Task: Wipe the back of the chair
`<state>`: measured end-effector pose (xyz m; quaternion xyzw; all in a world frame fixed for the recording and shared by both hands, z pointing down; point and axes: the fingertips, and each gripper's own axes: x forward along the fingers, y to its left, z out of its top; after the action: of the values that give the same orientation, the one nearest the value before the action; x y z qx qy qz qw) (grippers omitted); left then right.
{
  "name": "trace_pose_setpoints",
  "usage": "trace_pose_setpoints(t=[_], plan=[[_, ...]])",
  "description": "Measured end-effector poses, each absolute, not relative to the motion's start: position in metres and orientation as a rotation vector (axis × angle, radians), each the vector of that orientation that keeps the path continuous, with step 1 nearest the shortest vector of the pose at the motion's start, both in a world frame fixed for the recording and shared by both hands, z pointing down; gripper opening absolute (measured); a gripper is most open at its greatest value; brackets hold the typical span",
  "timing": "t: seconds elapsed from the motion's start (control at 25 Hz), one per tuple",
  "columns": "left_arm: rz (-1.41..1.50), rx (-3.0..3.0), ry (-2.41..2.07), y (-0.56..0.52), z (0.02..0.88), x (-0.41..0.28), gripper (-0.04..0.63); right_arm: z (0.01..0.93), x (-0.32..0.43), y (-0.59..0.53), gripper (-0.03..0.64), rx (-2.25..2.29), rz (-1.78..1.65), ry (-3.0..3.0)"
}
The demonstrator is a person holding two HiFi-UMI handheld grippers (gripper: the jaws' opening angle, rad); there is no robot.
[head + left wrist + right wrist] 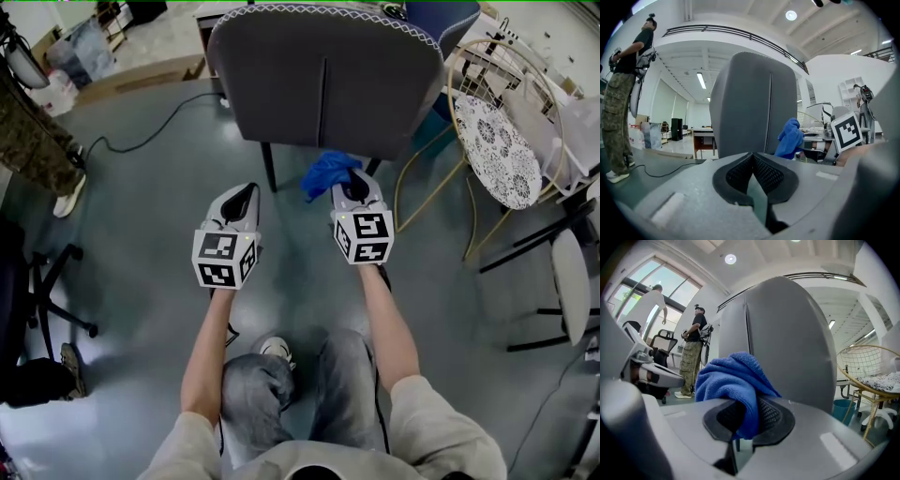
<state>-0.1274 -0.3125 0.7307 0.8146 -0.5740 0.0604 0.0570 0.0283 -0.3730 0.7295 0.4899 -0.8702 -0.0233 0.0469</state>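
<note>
Poised before chair back (375, 89), blue cloth (733, 378) clamped in right tool (742, 417), left tool (752, 171) closed empty; next, press cloth on.

The setting was a large open-plan work hall of the lab or studio type. Indicators were a grey floor (141, 234) crossed by a loose cable (164, 127), a high white ceiling with recessed lights (791, 15) and a mezzanine railing (731, 32). A desk (704, 140), a rolling office chair (42, 309) and a standing person (621, 84) with head-mounted gear were also present.
</note>
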Motion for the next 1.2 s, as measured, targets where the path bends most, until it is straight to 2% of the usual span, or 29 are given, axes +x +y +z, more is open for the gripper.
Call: trace_pose_setpoints(t=[0.68,0.96,1.2], plan=[[0.192,2.390,-1.797,-0.331,0.722,-0.152,0.005,0.707,0.017,-0.364,0.043,1.439,-0.017,-2.676],[0.224,2.339,-1.777,-0.324,0.676,-0.161,0.005,0.661,0.009,-0.351,0.043,1.403,0.033,-2.635],[0.191,2.289,-1.757,-0.314,0.602,-0.167,0.005,0.587,0.003,-0.334,0.043,1.377,0.079,-2.614]])
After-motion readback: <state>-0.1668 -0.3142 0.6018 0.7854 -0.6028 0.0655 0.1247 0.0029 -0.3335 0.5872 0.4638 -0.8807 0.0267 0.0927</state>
